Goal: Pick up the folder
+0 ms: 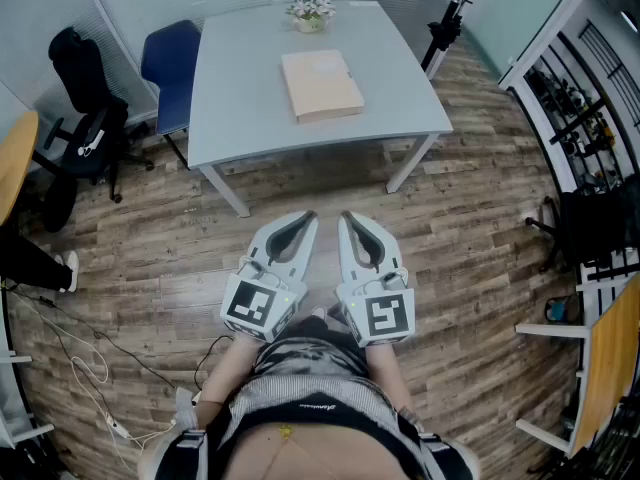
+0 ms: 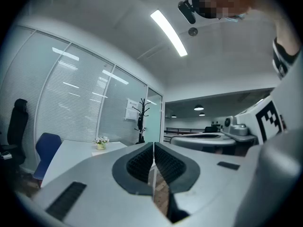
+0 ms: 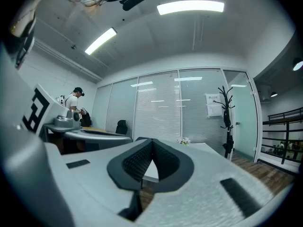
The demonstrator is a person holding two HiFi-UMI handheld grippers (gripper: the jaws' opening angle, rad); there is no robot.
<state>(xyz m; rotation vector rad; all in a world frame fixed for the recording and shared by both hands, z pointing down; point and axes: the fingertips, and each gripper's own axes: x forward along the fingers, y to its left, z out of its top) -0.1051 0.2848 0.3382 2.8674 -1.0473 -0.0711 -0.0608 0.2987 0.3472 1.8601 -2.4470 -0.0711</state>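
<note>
A tan folder lies flat on the pale grey table, a little right of its middle. Both grippers hang close to the person's body, well short of the table's near edge and pointing level toward it. My left gripper is shut with nothing between its jaws. Beside it, my right gripper is shut and empty too. In the left gripper view the left gripper shows its dark pads pressed together, with the table beyond. The right gripper view shows the right gripper with its pads also meeting.
A small pot of flowers stands at the table's far edge. A blue chair sits at the table's left, a black office chair further left. Cables trail on the wooden floor at the lower left. Shelving stands at the right.
</note>
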